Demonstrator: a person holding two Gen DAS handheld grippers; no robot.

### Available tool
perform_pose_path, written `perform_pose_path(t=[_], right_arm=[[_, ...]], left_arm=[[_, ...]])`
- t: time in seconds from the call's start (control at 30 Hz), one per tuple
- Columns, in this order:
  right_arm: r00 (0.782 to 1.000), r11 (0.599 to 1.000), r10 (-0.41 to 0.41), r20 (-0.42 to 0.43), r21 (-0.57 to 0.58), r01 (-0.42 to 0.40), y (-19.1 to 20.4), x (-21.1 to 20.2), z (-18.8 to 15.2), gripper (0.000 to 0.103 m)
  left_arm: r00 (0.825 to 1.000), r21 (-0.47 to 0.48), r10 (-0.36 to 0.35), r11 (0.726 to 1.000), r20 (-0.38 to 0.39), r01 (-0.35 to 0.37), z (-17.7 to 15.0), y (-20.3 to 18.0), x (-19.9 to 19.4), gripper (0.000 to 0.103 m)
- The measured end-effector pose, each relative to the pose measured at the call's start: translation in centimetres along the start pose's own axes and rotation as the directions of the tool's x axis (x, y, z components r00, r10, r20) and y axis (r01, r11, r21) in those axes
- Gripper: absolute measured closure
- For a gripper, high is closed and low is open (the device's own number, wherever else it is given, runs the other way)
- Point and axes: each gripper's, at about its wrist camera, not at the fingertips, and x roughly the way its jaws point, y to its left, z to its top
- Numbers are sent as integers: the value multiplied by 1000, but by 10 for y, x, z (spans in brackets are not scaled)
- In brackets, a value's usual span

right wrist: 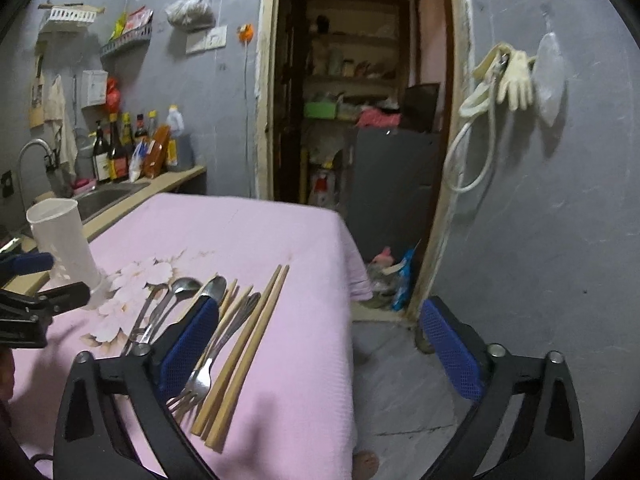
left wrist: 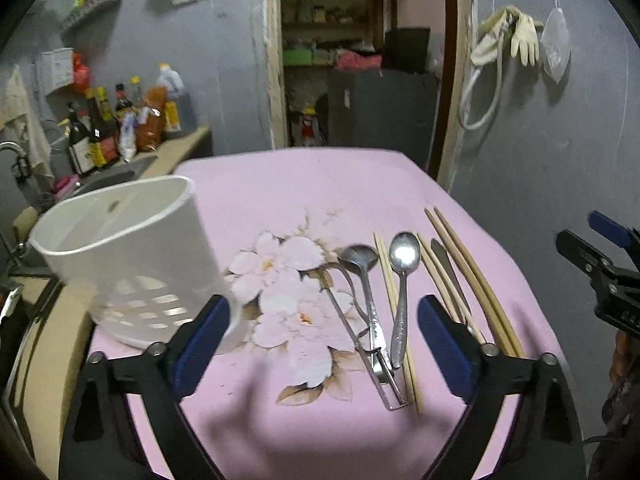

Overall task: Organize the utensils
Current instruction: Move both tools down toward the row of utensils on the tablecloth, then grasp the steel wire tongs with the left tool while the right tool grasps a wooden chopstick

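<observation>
Left wrist view takes in the pink flowered tablecloth (left wrist: 288, 184) first; a slack cloth over a table edge is the largest hazard, since a finger dragging along it could pull the whole row of utensils askew or off the near side; the white utensil holder (left wrist: 120, 256) stands at the left, leaning in the fisheye, near the table's left edge by the sink counter; it looks light and tall, so I judge a knock from the left gripper (left wrist: 320, 344) would tip it or push it off. That gripper hangs above the cloth with its blue pads spread wide and nothing between them; the right gripper (right wrist: 320, 352) is likewise spread wide and empty, one finger (right wrist: 188, 344) over the utensils, the other out past the table's right edge over the floor. The utensils lie side by side to the right of the flower print: the long chopsticks (left wrist: 476, 284) outermost, thinner chopsticks between, the fork (right wrist: 200, 376), the bright spoon (left wrist: 402, 284) and the darker spoon (left wrist: 362, 276) overlapping a wire-handled tool. They lie so close, some crossing, that a wide closing would likely pinch two at once; thin chopsticks flat on soft cloth may slip or roll from the pads; the two grippers, near each other, could collide.
</observation>
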Motion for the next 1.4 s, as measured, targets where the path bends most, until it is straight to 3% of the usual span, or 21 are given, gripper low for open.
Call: perform_pose_path(t=[0.17,0.3,0.6,1.0,1.4], right_arm=[[994,997,74,-83,14,-73,1,27,0,35],[986,994,105,-131,29,-102,4,45,0,53],[965,987,162,-207,49,-155,3,72,-2,74],[937,977,214,-276,74,-201,6,97,-3,80],[932,976,215,-292,79,-201,5,98,-2,80]], left_arm=[[996,4,-35,999,-78,35,4,-1,29,37],[988,-2,-60,998,-143,60,6,-1,51,47],[964,-65,-88,995,-250,73,12,19,90,63],[945,-92,-127,990,-301,104,21,23,102,67],[940,-69,-105,994,-324,87,20,15,103,72]])
